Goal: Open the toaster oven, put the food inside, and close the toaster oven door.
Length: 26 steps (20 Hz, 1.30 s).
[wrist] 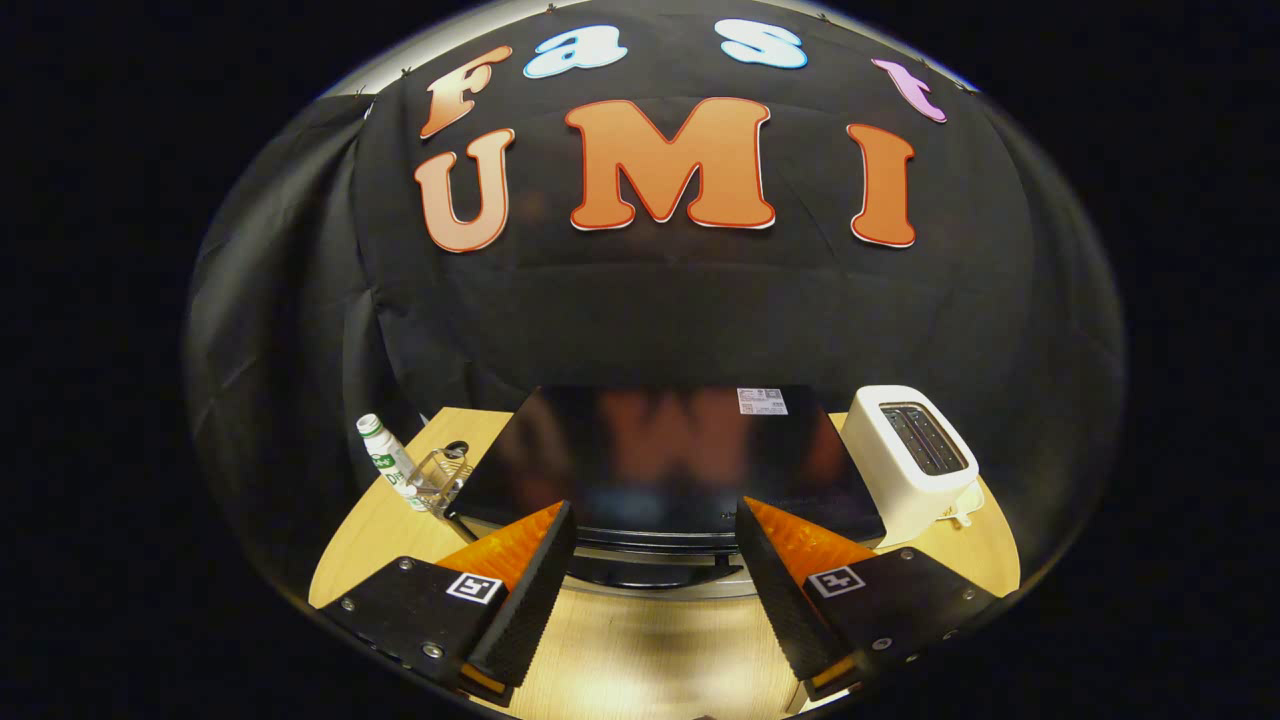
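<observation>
The black toaster oven stands on a wooden table, seen from above and in front, its glossy top reflecting the wall. Along its front upper edge runs a silvery door handle, with the dark door front just below it. My gripper hovers over that front edge, open, its fingers spread wide with the handle lying in the gap between them. Neither finger touches the oven, and nothing is held.
A white two-slot toaster stands right of the oven, close to the right finger. Left of the oven are a white bottle with a green label and a clear glass container. Bare table lies under the fingers.
</observation>
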Motion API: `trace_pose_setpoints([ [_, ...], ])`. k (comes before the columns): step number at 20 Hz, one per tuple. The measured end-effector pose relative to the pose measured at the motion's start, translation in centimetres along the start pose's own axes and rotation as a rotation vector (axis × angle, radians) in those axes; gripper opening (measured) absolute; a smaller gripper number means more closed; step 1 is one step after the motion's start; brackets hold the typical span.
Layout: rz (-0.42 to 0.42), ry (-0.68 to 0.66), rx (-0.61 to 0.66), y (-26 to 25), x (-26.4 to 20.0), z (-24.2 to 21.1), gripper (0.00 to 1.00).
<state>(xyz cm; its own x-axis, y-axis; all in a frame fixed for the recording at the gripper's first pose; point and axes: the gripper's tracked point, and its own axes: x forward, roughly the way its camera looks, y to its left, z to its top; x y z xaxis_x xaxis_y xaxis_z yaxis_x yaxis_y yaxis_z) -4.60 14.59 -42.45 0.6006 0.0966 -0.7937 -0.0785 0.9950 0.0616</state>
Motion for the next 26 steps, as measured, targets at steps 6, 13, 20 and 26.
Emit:
trace_pose_setpoints([
  [6,0.007,0.07,0.011,0.4,1.2,-3.6,0.95],
  [13,0.038,0.017,0.035,0.2,0.3,-3.9,0.87],
  [20,0.077,0.118,0.087,-0.4,-2.1,-6.1,0.68],
  [26,0.1,0.204,0.063,-0.2,-5.4,-10.3,0.64],
])
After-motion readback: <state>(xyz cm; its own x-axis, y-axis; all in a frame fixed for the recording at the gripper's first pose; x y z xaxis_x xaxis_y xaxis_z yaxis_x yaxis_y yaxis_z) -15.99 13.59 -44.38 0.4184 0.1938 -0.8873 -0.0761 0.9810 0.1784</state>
